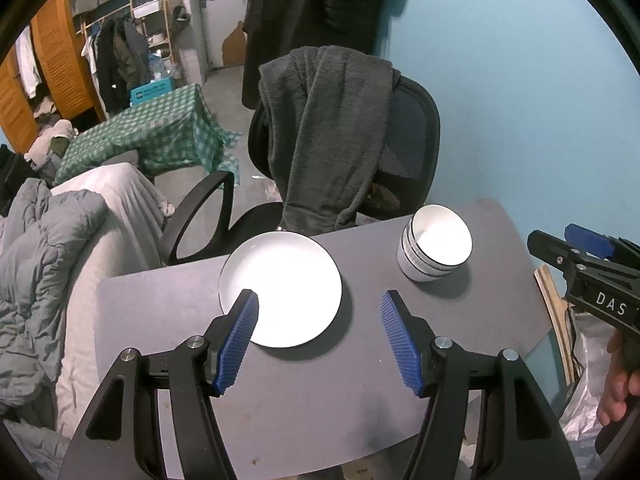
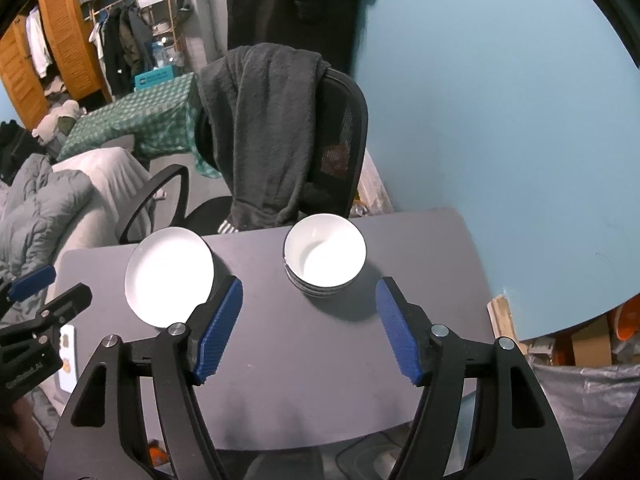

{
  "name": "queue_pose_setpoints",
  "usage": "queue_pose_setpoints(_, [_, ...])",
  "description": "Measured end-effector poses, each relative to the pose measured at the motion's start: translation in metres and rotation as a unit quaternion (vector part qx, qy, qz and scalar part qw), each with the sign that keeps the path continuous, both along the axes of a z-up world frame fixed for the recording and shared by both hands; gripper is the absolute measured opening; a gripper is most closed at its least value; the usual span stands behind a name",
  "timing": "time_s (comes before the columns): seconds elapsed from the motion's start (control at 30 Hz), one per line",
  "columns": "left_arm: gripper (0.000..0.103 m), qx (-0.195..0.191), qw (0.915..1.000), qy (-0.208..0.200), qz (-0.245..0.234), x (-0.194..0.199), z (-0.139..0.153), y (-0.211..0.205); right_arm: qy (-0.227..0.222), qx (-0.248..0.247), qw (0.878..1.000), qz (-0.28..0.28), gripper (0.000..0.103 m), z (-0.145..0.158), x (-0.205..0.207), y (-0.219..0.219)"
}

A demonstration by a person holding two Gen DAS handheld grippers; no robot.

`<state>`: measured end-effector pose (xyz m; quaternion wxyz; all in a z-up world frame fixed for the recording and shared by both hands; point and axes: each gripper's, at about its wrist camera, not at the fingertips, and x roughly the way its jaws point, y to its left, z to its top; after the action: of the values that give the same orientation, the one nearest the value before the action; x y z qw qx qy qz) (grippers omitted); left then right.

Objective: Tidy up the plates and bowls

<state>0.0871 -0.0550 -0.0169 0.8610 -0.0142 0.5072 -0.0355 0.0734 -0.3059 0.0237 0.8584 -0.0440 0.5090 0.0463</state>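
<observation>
A white plate [image 1: 286,284] lies on the grey table [image 1: 280,400], left of middle. A stack of white bowls [image 1: 434,242] stands to its right, near the far edge. My left gripper [image 1: 319,300] is open and empty, hovering above the plate's near right edge. In the right wrist view the plate [image 2: 168,272] is at left and the bowl stack [image 2: 325,256] is ahead. My right gripper [image 2: 309,286] is open and empty, held above the table just short of the bowls. Each gripper shows at the edge of the other's view, the right [image 1: 580,264] and the left [image 2: 44,304].
A black office chair [image 1: 404,140] draped with a dark fleece [image 1: 320,128] stands right behind the table. A bed with grey bedding [image 1: 52,260] is at left. The blue wall [image 2: 500,120] runs along the right. Boxes and plastic [image 2: 592,340] lie beside the table's right edge.
</observation>
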Motion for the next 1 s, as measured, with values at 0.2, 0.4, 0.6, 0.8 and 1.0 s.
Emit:
queue_pose_setpoints(0.2, [0.065, 0.004, 0.9999, 0.006, -0.012, 0.01, -0.004, -0.014, 0.011, -0.001, 1.0, 0.002, 0.068, -0.005, 0.007, -0.009])
queue_pose_setpoints(0.4, [0.065, -0.004, 0.9997, 0.025, -0.006, 0.034, -0.017, -0.031, 0.02, -0.004, 1.0, 0.012, 0.068, -0.015, 0.026, -0.027])
queue_pose_setpoints(0.6, [0.065, -0.017, 0.9983, 0.056, -0.002, 0.07, -0.044, -0.055, 0.036, 0.006, 0.999, 0.024, 0.068, -0.036, 0.055, -0.054])
queue_pose_setpoints(0.8, [0.065, 0.006, 0.9973, 0.073, -0.006, 0.103, -0.076, -0.088, 0.061, -0.009, 0.997, 0.037, 0.068, -0.072, 0.085, -0.078])
queue_pose_setpoints(1.0, [0.065, 0.001, 0.9935, 0.114, -0.003, 0.127, -0.114, -0.112, 0.085, -0.004, 0.995, 0.062, 0.068, -0.105, 0.111, -0.089])
